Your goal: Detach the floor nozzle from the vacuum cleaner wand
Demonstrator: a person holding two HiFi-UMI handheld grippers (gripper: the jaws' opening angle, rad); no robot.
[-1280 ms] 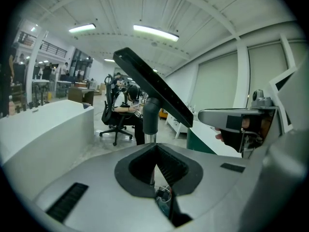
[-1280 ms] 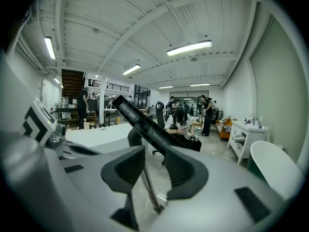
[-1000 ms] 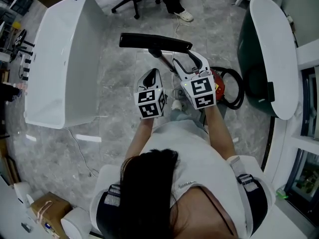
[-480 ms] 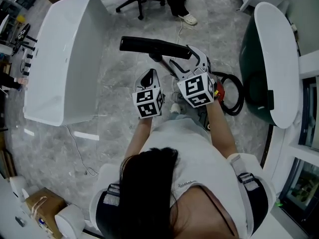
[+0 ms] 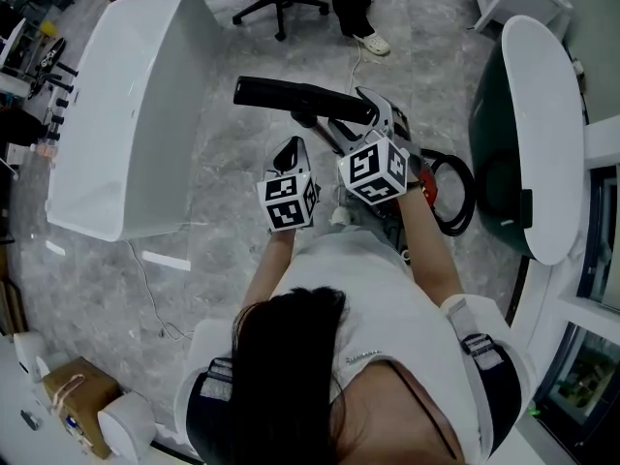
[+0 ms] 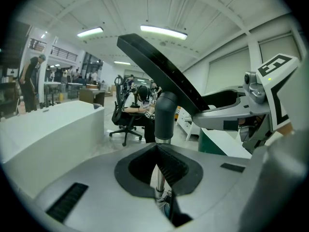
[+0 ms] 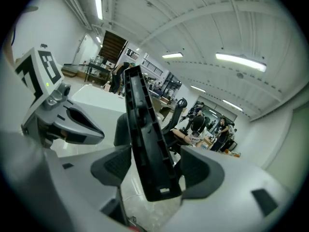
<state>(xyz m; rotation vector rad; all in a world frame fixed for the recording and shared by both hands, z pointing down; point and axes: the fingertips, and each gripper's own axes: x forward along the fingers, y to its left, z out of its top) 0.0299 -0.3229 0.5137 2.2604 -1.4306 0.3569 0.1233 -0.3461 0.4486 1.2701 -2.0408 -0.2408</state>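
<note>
Head view, nozzle: the floor nozzle [image 5: 300,97] sits on the wand [image 5: 325,134], lifted clear of the floor [image 5: 223,182], just ahead of both grippers.
Head view, risk: as I judge it, the nozzle could swing or drop if the joint lets go while nothing clamps it.
Head view, container: a cardboard box [image 5: 70,407] at lower left looks closed, and its contents are hidden.
Left gripper view, jaws: the left gripper [image 5: 291,151] is closed tight, its tips meeting just under the nozzle's grey neck. The wand's bright tube shows in the gap.
Right gripper view, jaws: the right gripper [image 5: 371,105] is spread wide, having just been opening. The nozzle stands edge-on between the pads, which are not pressing it.
</note>
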